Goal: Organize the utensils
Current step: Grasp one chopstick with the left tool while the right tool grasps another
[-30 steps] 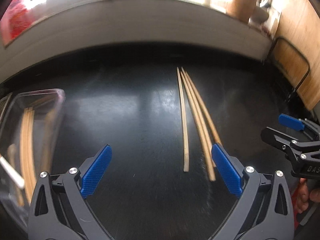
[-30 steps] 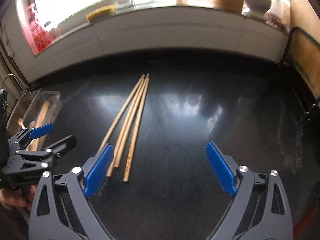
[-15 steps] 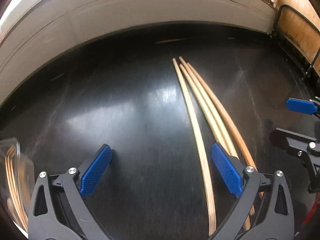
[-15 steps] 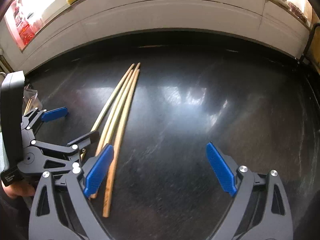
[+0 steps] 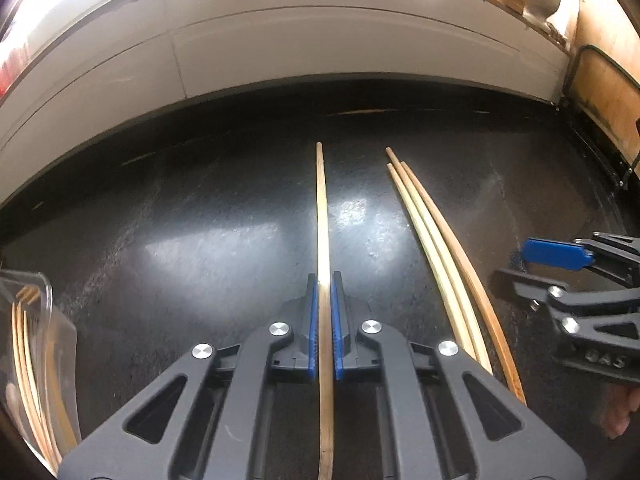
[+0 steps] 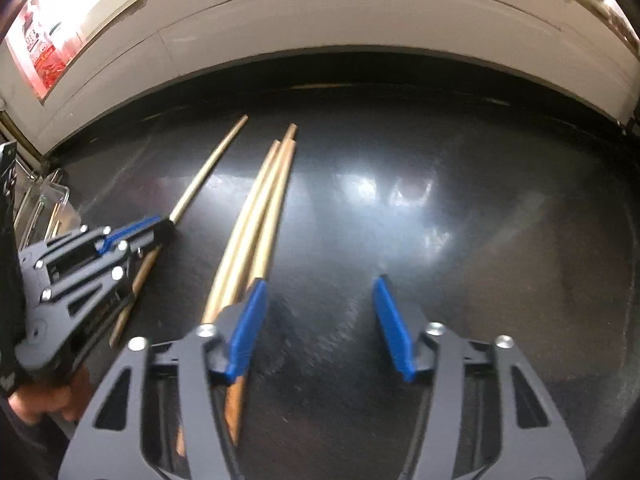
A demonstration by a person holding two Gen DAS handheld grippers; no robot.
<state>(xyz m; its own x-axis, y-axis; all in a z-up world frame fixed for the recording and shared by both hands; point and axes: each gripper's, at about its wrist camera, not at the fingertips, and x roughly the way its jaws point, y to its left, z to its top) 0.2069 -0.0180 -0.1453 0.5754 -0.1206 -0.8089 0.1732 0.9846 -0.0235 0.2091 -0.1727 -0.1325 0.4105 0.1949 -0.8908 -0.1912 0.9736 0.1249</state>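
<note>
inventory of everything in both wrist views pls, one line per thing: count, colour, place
held chopstick: 1, pale wood, clamped between the left gripper's pads, far end out over the counter
loose chopsticks: 3, pale to tan wood, bunched side by side on the counter, beside the right gripper's left finger
counter: 1, glossy black, under everything
clear container: 1, transparent, left edge of the left wrist view, more wooden sticks inside
backsplash: 1, white, behind the counter
wooden board: 1, tan, upright at far right
left gripper: 1, black with blue pads, shut on the held chopstick
right gripper: 1, black with blue pads, jaws closing, nothing between them
</note>
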